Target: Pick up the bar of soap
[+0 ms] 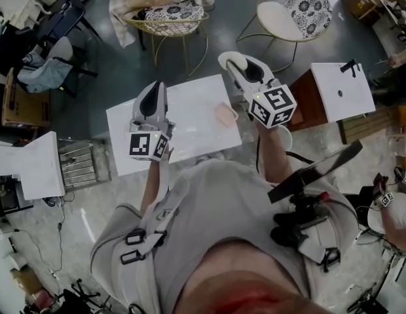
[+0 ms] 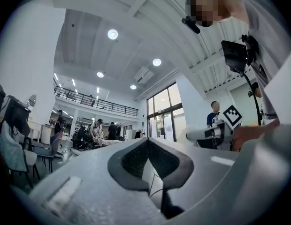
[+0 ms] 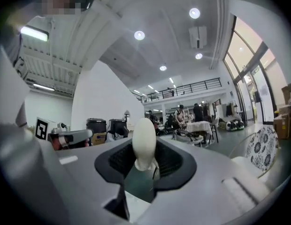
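- Two hand-held grippers hang level over a white table [image 1: 190, 103] in the middle of the head view, and neither touches it.
- Right gripper [image 1: 242, 63], right of centre: its jaws stand a little apart. A white oval bar [image 3: 144, 139] sits upright and edge-on between them, with dark floor showing beneath it. The pads seem to press it from both sides, so I judge it gripped and clear of the table.
- Left gripper [image 1: 154, 87], left of centre: its jaws meet at the tips and nothing is between them.
- I take the white oval bar for the soap. If so, the pick-up is as good as done, with at most a carry left.
- One doubt: a pale pink block [image 1: 224, 115] lies flat on the table just beside the right gripper's marker cube [image 1: 273, 106]. I cannot tell whether it is a soap dish or another bar. If it is the soap meant, none of the task is done.
- No brand, label or readable writing shows anywhere. The only print is the black-and-white squares on that cube and on the left gripper's marker cube [image 1: 149, 144], which are patterns, not letters.
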`<state>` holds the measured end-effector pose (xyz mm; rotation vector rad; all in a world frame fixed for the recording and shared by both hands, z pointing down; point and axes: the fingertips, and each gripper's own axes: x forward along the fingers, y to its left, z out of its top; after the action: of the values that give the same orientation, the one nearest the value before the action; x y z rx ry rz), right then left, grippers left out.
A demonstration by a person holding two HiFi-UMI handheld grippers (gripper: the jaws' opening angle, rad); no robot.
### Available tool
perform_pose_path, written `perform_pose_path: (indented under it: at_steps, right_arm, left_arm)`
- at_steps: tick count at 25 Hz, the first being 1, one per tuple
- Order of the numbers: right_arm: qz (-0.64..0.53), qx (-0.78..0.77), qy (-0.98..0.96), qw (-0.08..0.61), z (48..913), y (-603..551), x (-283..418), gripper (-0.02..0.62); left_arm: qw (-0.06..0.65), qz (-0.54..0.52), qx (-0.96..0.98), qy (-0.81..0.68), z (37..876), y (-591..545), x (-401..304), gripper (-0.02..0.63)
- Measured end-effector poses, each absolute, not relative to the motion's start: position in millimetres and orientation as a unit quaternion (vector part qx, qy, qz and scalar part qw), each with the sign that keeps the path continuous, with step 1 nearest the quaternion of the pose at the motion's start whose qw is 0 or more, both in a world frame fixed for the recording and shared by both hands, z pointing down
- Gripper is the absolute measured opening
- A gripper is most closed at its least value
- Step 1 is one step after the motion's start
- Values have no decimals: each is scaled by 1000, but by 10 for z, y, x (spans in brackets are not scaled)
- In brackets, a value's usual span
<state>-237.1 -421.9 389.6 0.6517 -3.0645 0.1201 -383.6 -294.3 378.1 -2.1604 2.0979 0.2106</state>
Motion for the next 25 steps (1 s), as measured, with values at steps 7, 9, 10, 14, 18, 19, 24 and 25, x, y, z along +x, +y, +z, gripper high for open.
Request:
perform_pose_path:
  at_steps: [7,9,10,14,18,19,24,25]
  right_arm:
    - [-31,170,-984,-37,3258,-3924,-2448,117]
    - [-29,162,-986,-34,3274,-3921,-2499,117]
    - [-26,160,-986,-32,3300,-3922,-2518,117]
    - [-12,166,-986,-23,3394,-3922,-2548,117]
    - [-5,173,-985,-18,3428,-3939,-2564,117]
    - [-5,173,-985,-17,3427,-3951,-2562,117]
    - [-6,177,-984,-18,3407,-3980,-2540,117]
    - [-7,177,-984,-17,3407,-3983,-2538,117]
  left_arm:
    - [80,61,-714,693,3609,-2949,-3893,-2]
    - [82,60,-712,695,3608,-2940,-3903,-2]
    - [81,59,-711,696,3619,-2928,-3905,-2]
    - [74,58,-713,695,3676,-2870,-3904,-2]
    - [71,59,-713,695,3695,-2836,-3937,-2]
    - [71,60,-712,696,3688,-2834,-3940,-2]
    - [71,63,-711,696,3665,-2822,-3921,-2]
    - [70,63,-711,696,3670,-2820,-3912,-2]
